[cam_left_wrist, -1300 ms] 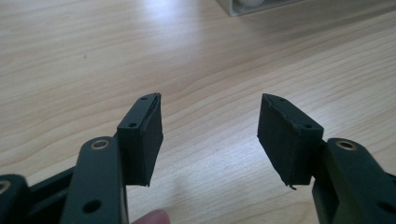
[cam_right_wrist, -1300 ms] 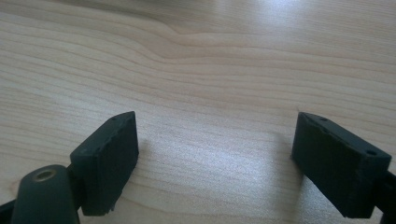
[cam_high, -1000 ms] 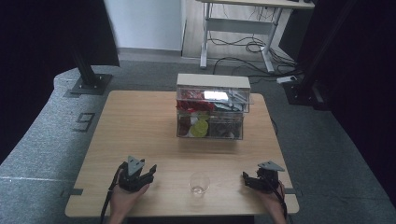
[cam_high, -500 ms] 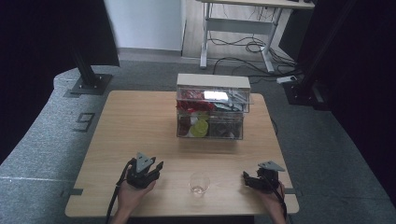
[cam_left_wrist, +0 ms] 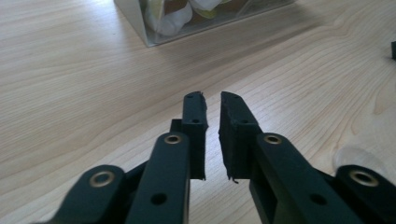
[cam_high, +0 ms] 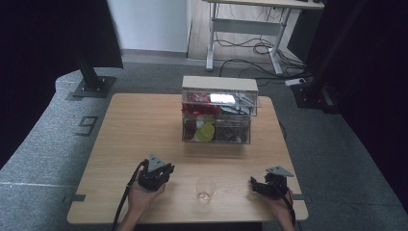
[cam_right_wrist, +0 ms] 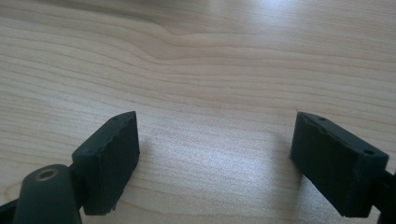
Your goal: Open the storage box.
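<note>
the left gripper [cam_high: 161,174] has shifted along the bench [cam_high: 144,125] toward the clear glass [cam_high: 205,188] since a second ago, and its jaws have just been closing with nothing between them: in the left gripper view they stand nearly together over bare wood, only a thin slit left. the glass sits upright near the bench's front edge, off to the right of those jaws and apart from them; its pale rim shows beside the right-hand jaw in the left gripper view [cam_left_wrist: 357,158]. the right gripper [cam_high: 257,185] rests where it was, on the other side of the glass, its jaws wide apart and empty, aimed at plain bench. beyond both pairs of jaws, well away toward the far side, stands the clear box [cam_high: 216,118] stuffed with coloured packets. judging by this, the work is barely begun: the glass is untouched, and the narrowed left jaws would likely have to part again before taking it.
</note>
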The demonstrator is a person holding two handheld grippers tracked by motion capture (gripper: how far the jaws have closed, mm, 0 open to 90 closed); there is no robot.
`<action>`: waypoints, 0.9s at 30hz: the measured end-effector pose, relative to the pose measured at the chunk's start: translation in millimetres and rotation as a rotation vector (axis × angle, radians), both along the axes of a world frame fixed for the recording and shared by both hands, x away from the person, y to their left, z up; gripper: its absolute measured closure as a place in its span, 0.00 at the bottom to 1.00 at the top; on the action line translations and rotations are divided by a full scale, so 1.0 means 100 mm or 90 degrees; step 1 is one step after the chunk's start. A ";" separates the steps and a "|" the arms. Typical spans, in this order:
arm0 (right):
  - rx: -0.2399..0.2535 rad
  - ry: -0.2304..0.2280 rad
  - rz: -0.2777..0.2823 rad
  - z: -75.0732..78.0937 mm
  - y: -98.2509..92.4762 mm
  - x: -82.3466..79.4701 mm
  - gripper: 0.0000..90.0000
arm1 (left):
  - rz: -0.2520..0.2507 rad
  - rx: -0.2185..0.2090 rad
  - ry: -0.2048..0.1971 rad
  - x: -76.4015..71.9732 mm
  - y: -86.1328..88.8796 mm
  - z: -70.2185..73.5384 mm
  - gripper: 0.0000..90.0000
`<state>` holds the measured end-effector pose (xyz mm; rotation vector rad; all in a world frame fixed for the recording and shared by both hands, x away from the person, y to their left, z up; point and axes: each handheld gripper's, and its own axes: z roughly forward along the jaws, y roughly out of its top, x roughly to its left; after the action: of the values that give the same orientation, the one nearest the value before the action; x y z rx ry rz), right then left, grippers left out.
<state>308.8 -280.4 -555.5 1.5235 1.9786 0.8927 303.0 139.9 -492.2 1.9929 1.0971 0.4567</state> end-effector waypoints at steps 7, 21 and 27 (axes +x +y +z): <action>0.000 0.000 -0.003 0.00 0.00 -0.01 0.18 | -0.015 -0.004 0.010 0.09 -0.07 0.03 0.96; 0.000 -0.001 -0.006 0.00 0.00 -0.01 0.18 | -0.017 -0.011 0.018 0.26 -0.18 0.00 1.00; 0.000 -0.001 -0.007 0.00 0.00 -0.02 0.18 | -0.018 -0.008 0.028 0.35 -0.25 -0.04 1.00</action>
<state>307.0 -280.2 -555.4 1.5316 1.9682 0.8891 337.7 115.3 -496.1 2.0136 1.0948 0.3932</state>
